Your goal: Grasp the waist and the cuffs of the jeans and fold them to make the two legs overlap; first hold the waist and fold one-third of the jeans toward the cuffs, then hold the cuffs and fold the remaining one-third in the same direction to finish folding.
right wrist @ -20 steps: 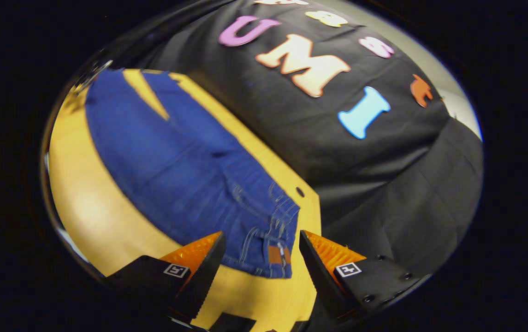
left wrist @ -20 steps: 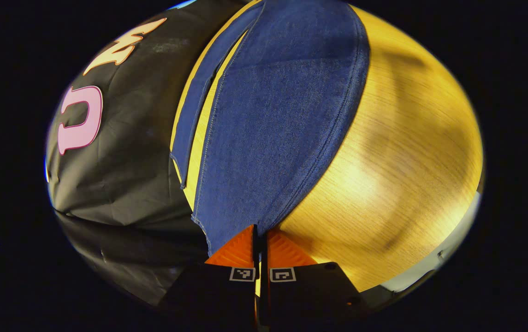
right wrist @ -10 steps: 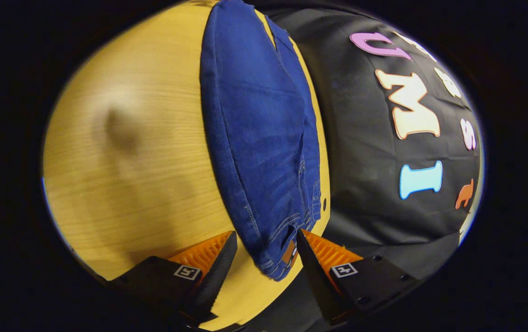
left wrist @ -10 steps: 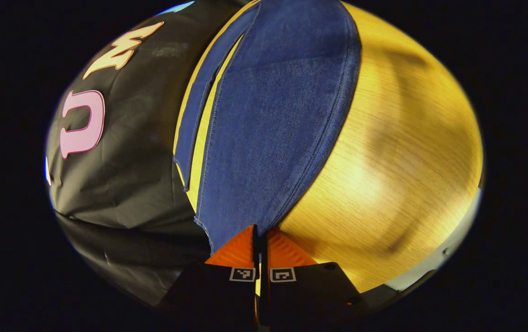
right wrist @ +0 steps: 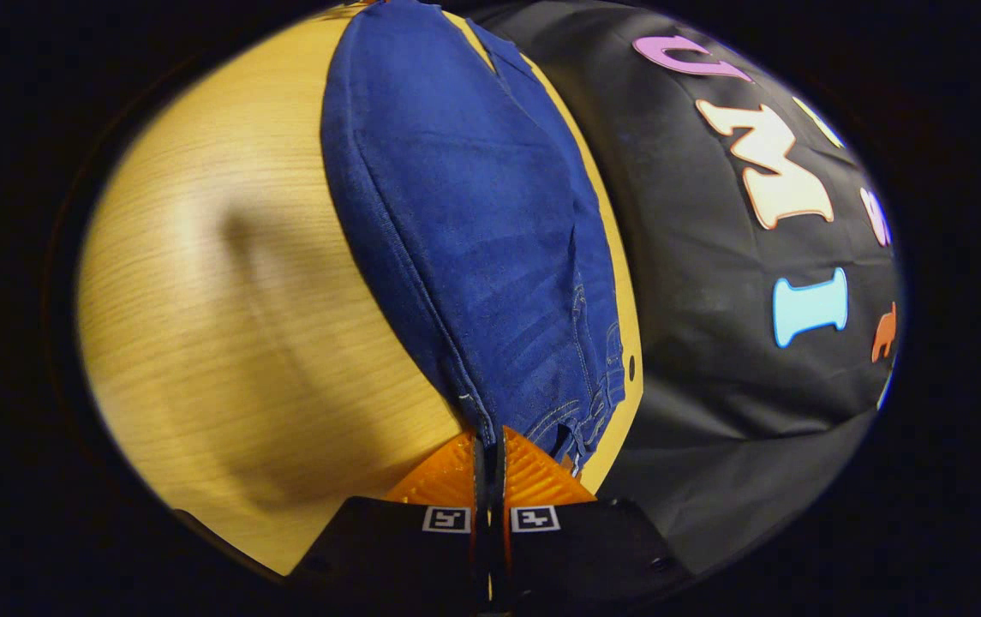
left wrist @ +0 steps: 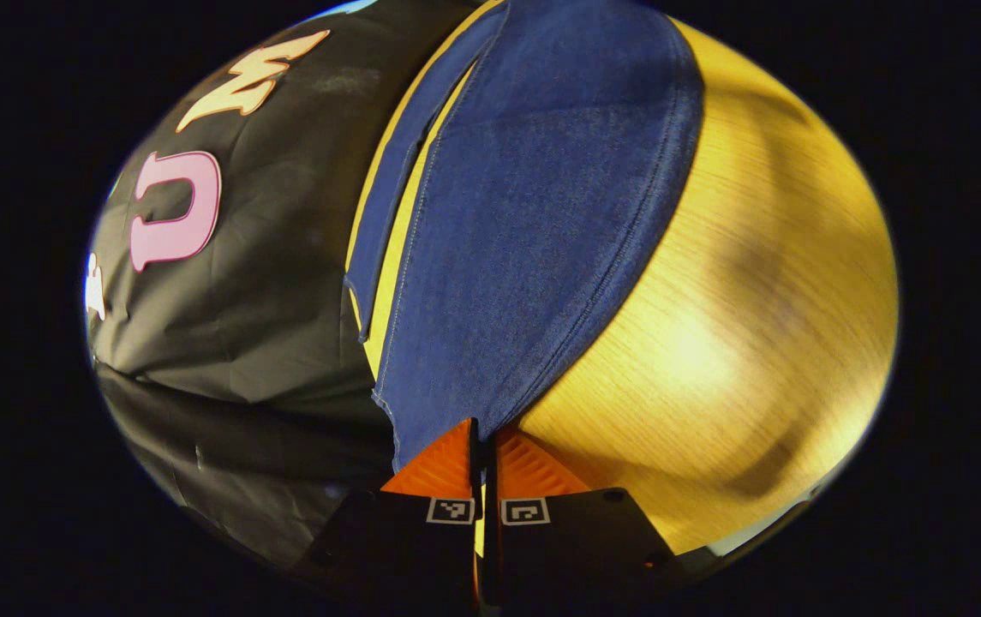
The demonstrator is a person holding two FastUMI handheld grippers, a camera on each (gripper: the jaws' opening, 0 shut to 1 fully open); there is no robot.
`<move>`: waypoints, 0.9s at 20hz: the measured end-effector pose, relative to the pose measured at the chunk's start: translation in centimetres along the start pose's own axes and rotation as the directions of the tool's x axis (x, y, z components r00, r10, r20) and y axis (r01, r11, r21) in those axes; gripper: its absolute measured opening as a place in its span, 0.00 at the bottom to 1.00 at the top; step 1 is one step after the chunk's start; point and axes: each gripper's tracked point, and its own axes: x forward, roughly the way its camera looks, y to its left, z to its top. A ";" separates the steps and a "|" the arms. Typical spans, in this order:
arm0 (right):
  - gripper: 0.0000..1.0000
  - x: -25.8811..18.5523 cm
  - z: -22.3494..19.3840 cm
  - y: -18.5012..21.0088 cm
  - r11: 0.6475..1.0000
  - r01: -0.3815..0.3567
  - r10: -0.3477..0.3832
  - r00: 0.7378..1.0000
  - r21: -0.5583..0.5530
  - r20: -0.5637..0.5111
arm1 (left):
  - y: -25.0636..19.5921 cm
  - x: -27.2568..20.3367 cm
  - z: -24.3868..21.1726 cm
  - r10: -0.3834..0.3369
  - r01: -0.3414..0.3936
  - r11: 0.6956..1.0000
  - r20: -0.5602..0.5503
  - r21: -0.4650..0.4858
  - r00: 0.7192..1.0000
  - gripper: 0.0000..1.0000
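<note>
Blue jeans (left wrist: 524,214) lie stretched out on a yellow wooden table (left wrist: 756,283), near the edge by the black cloth wall. My left gripper (left wrist: 483,430) is shut on the cuff corner of the nearer leg; the farther leg (left wrist: 383,206) runs alongside with a strip of table between the two. In the right gripper view the jeans (right wrist: 473,223) run away from me, and my right gripper (right wrist: 488,439) is shut on the near corner of the waist, with belt loops and stitching (right wrist: 589,411) just to its right.
The black cloth wall (right wrist: 756,343) drops right behind the table's far edge, close to the jeans. A small dark hole (right wrist: 631,368) marks the table near the waist. Broad bare wood (right wrist: 242,300) spreads on the other side of the jeans.
My right gripper swung over the waist end, came down on the near corner of the waist and went from open to shut on it. My left gripper stayed shut on the cuff, shifting only slightly.
</note>
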 end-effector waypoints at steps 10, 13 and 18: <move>0.02 -3.4 4.0 -12.4 0.810 0.257 -0.301 0.954 0.526 -0.002 | 8.1 -2.5 6.3 0.023 -0.031 0.914 -0.024 -0.405 0.999 0.00; 0.02 -2.3 5.4 -15.8 0.715 0.294 -0.333 0.941 0.634 -0.061 | 12.4 -4.2 10.0 0.071 -0.059 0.868 0.007 -0.494 0.997 0.00; 0.02 1.3 7.8 -20.9 0.580 0.349 -0.386 0.913 0.736 -0.130 | 15.5 -9.3 12.8 0.101 -0.040 0.815 0.073 -0.579 0.992 0.00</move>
